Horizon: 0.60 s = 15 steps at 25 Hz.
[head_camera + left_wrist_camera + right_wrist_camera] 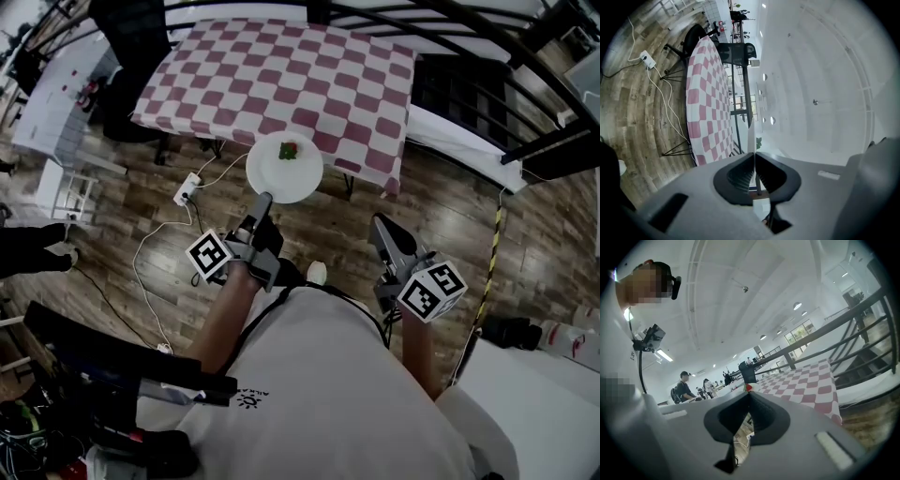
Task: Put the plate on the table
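left hand-held gripper (pixel 261 200) clamped on rim of white plate (pixel 281 176), held at near edge of checked-cloth surface (pixel 281 75). small red-green item (pixel 288 150) on plate. right hand-held gripper (pixel 378 223) closed, empty.

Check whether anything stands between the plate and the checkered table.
Nothing visible does. The plate, gripped at its rim by the left tongs, hangs right at the near edge of the table, and the checkered top there is bare.
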Motion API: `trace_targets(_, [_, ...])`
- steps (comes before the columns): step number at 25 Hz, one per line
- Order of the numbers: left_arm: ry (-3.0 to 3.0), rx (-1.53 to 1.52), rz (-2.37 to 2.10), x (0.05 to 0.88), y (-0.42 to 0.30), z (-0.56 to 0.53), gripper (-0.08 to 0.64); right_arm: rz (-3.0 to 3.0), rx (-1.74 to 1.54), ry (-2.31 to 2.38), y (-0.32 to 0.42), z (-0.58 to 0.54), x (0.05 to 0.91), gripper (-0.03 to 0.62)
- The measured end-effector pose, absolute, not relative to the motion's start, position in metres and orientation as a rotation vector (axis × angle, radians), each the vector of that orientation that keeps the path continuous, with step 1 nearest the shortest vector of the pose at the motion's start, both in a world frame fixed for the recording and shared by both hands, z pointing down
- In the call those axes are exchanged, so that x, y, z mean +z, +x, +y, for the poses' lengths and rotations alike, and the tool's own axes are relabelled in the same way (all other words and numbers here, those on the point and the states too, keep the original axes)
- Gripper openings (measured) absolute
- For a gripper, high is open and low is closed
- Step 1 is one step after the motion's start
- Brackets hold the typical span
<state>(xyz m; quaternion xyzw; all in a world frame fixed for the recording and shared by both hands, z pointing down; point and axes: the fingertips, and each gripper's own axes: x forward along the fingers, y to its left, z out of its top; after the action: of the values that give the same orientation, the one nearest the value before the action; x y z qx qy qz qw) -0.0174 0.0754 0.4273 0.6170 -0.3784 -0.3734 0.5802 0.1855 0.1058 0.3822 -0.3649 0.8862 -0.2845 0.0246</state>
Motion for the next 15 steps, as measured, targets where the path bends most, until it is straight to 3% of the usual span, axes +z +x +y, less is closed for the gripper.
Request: trace_targets(15, [1.451, -0.874, -0.885, 0.425, -0.007, 0.05, 0.02, 2.723, -0.875, -1.152, 0.202, 0.093, 0.383, 0.008])
